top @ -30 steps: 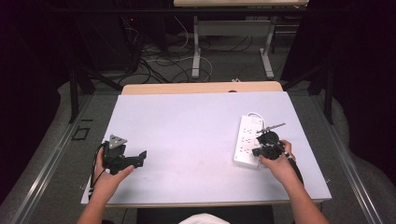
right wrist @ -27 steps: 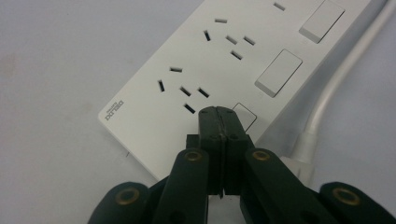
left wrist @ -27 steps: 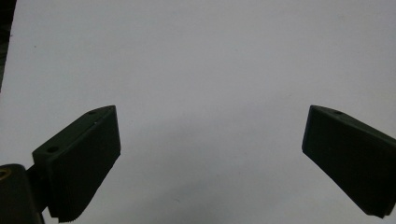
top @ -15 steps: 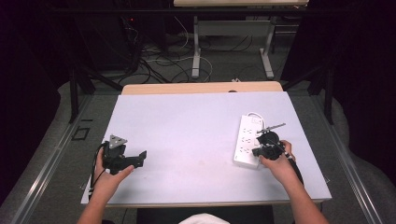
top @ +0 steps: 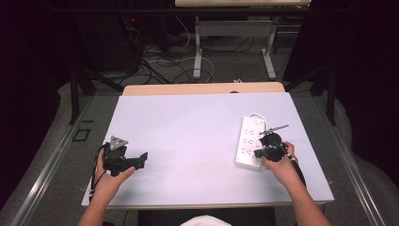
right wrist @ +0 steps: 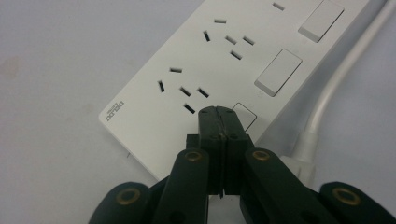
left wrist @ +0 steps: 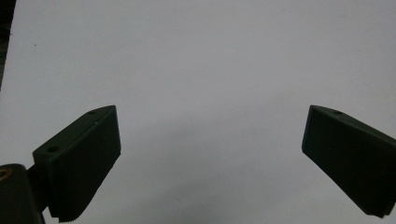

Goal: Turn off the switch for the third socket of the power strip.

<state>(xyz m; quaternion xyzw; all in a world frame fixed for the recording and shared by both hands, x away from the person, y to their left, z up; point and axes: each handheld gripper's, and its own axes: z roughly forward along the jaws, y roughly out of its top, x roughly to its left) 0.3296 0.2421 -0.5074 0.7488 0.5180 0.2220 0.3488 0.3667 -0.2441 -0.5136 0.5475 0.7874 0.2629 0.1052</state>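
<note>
- Dark walls and curtains ring the room, and beyond the far edge of your pale lilac-white bench (top: 188,127) cables lie tangled on the grey floor (top: 221,66) around the white legs of a second table (top: 235,28).
- Along the far rim of the bench runs a strip of light wood (top: 202,88).
- Your left claw (top: 141,159) sits near the front left corner of the bench, gripped in your left hand (top: 109,181), with its grey three-cornered plate (top: 118,141) on top and its tips pointing toward the middle of the bench.
- In the left gripper view its two black jaws stand spread wide apart with bare bench surface between them; your left claw (left wrist: 210,163) holds nothing.
- A white rectangular plastic power strip (top: 250,140) lies flat on the right half of the bench, its long side running away from you, with its white cord (top: 256,116) looping out at the far end.
- Your right claw (top: 258,153), in your right hand (top: 280,167), sits over the near end of the strip.
- In the right gripper view your right claw (right wrist: 218,114) is pressed together with nothing between the jaws, its tips right at the white power strip (right wrist: 196,70) beside a small square switch (right wrist: 245,114); whether they touch it you cannot tell.
- Along that strip, groups of socket slots alternate with rectangular white rocker switches (right wrist: 279,72), and the thick white cord (right wrist: 327,100) runs beside its edge.
</note>
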